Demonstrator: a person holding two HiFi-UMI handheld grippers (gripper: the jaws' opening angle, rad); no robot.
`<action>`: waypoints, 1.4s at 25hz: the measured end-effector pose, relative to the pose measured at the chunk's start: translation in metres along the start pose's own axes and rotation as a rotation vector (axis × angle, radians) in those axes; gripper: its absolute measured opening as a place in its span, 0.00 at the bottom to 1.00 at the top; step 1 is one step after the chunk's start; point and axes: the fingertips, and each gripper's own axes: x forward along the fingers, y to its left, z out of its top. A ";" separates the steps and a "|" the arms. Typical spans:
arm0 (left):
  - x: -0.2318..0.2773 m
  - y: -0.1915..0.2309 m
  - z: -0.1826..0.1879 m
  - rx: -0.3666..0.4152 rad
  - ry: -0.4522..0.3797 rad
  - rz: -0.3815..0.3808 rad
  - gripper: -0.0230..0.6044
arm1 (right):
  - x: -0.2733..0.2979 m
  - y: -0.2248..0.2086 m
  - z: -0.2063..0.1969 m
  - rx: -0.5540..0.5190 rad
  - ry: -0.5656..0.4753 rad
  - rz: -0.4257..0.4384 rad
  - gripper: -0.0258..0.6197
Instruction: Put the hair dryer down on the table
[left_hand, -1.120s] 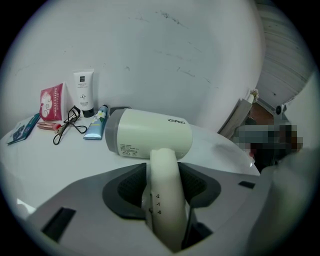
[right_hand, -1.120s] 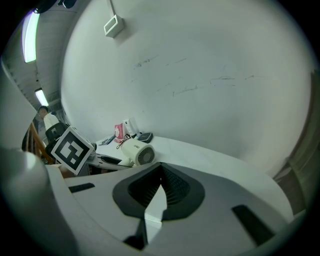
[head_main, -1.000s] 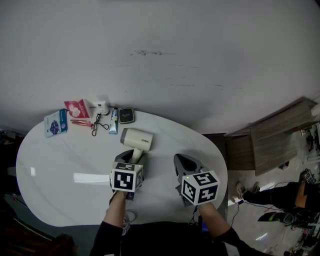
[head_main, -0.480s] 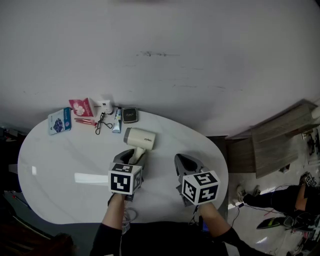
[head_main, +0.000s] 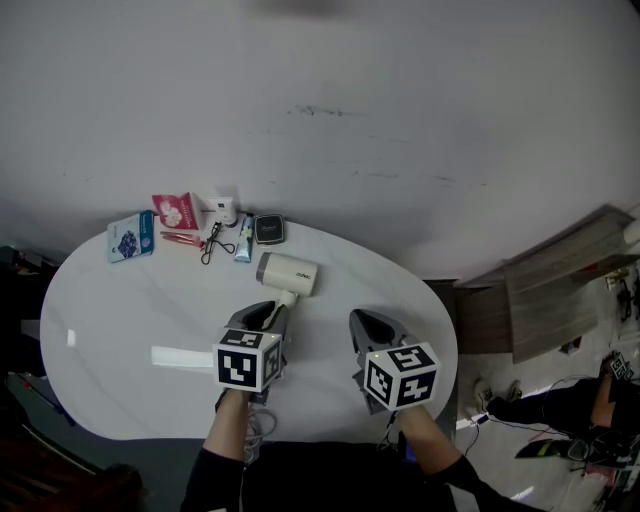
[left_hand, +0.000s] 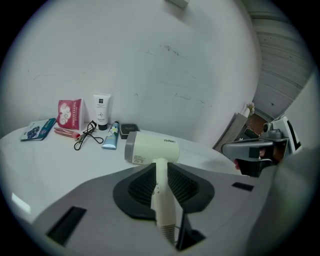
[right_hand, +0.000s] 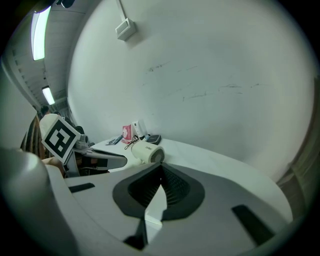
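Note:
The cream hair dryer (head_main: 288, 273) lies on the white oval table (head_main: 120, 340), its barrel toward the wall and its handle toward me. My left gripper (head_main: 268, 312) has that handle between its jaws, which are closing, and the pads rest against both of its sides. In the left gripper view the hair dryer (left_hand: 150, 147) fills the slot of the left gripper (left_hand: 161, 172). My right gripper (head_main: 366, 320) hovers to the right, shut and empty. The right gripper view shows the right gripper (right_hand: 160, 172) and the hair dryer (right_hand: 147, 152) beyond it.
Along the table's far edge lie a blue packet (head_main: 131, 236), a red packet (head_main: 175, 210), a small white bottle (head_main: 224, 208), an eyelash curler (head_main: 210, 240), a blue tube (head_main: 243, 240) and a black compact (head_main: 267, 229). A grey wall rises behind them. A person's legs (head_main: 600, 400) show at the far right.
The left jaws have drawn in around the hair dryer's handle. The dryer and the right gripper hold their places. The head view has shifted slightly.

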 end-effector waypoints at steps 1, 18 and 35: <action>-0.003 0.000 0.000 -0.001 -0.003 0.002 0.15 | -0.001 0.002 0.000 -0.002 -0.002 0.001 0.04; -0.072 0.004 0.009 -0.066 -0.151 0.005 0.05 | -0.027 0.022 -0.002 -0.042 -0.039 0.004 0.04; -0.146 0.001 0.009 -0.076 -0.288 0.029 0.05 | -0.064 0.039 -0.007 -0.064 -0.105 0.035 0.04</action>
